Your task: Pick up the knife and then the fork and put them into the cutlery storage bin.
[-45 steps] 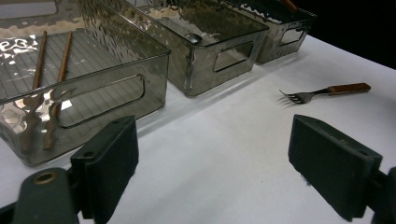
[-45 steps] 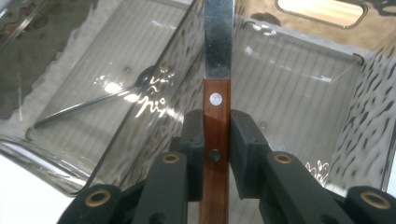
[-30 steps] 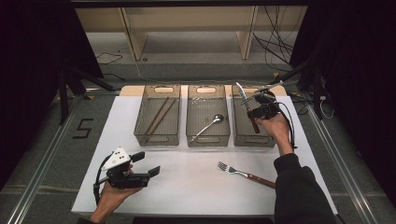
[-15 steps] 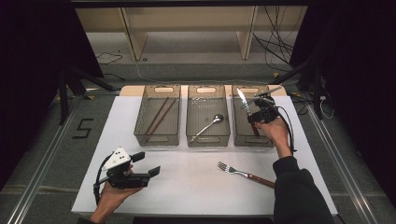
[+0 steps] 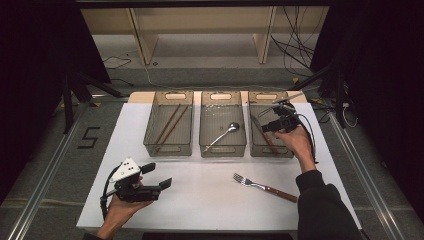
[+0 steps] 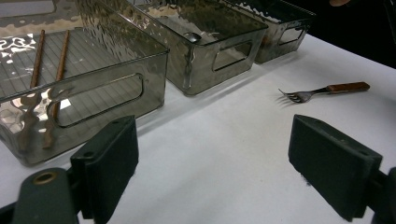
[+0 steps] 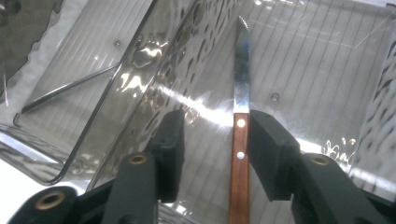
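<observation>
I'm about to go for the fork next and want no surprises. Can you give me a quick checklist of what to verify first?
1. Knife down in the right bin: ok, it lies on the bin floor.
2. Right gripper let go: ok, jaws have just been opening; a gap shows at the left pad, the right one I cannot tell.
3. Fork free on the table: ok.
4. Left gripper open and unloaded: ok.
5. Fork's bin settled: cannot tell; chopsticks and spoon fill the others.
</observation>
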Available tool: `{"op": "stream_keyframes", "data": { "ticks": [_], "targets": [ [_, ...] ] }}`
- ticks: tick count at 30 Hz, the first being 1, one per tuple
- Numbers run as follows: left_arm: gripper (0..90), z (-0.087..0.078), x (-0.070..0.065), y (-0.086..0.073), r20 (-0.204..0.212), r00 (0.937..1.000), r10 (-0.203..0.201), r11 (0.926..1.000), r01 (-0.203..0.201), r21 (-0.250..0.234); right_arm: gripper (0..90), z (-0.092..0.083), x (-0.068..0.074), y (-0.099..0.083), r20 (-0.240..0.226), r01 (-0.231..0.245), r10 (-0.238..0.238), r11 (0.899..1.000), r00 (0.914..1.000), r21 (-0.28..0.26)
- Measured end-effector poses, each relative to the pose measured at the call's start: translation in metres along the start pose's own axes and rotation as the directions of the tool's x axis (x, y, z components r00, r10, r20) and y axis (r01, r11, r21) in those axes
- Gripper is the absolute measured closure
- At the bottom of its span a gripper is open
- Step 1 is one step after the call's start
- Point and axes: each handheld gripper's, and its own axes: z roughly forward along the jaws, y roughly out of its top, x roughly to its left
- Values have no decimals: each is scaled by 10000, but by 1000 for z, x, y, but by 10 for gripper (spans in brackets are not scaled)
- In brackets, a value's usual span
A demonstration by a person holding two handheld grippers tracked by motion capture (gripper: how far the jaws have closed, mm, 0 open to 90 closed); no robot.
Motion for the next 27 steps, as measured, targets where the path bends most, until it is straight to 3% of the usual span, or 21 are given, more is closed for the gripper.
{"op": "stream_keyframes", "data": {
  "ticks": [6,12,27],
  "targets": [
    [157,0,0,0,-5,10000,-2,10000,2,11,457,-14,9,-3,-324,489,-506,9975,9982,-515],
    [157,0,0,0,-11,10000,-11,10000,11,-3,377,-32,24,-8,-691,1103,-1167,9898,9908,-907],
    [157,0,1,0,27,9999,-104,9999,105,-61,302,-56,51,-30,-1130,1940,-2108,9705,9710,-1434]
  ]
}}
